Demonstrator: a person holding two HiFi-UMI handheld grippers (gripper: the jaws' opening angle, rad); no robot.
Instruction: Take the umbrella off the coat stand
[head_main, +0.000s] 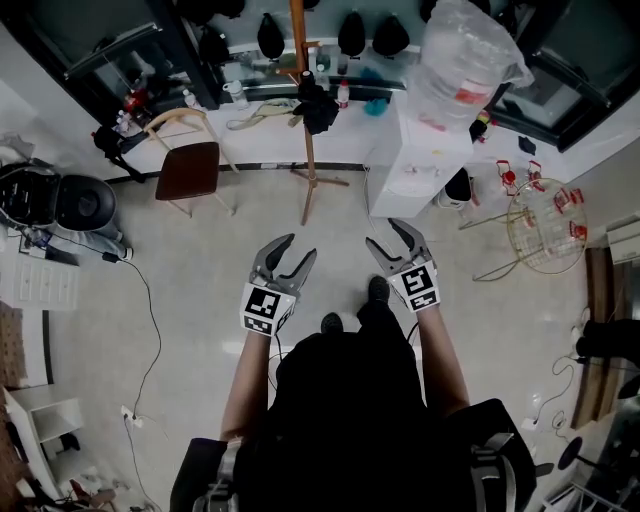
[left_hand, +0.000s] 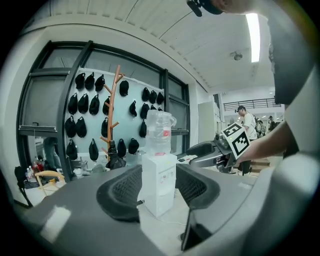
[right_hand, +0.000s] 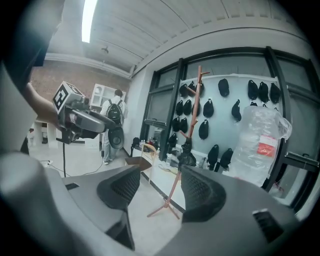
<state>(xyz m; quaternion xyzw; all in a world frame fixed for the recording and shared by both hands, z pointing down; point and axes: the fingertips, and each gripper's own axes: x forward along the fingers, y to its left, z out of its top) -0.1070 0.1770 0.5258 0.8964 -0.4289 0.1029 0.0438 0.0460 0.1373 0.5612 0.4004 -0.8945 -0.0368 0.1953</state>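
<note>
Both tools are held out in front of the person: left gripper (head_main: 298, 250) and right gripper (head_main: 387, 236), jaws apart, nothing between them. Across the floor stands the wooden coat stand (head_main: 305, 150), with the dark folded umbrella (head_main: 318, 105) hanging against its pole (probably light, soft cloth over stiff ribs). I'd pinch its firm core, not loose fabric.

Bare floor (head_main: 335, 215) is seen between the left gripper (head_main: 300, 247), the right gripper (head_main: 383, 234) and the coat stand (head_main: 306, 150), so a straight approach is left open. The right side is narrowed by the water dispenser (head_main: 415, 165), set near the stand. A chair (head_main: 188, 168) is set to the left, well apart. The pole is backed by a white ledge (head_main: 255, 150). The umbrella (head_main: 318, 108) is hung on the pole's dispenser side. A cable (head_main: 152, 310) is trailed across the floor at far left.
</note>
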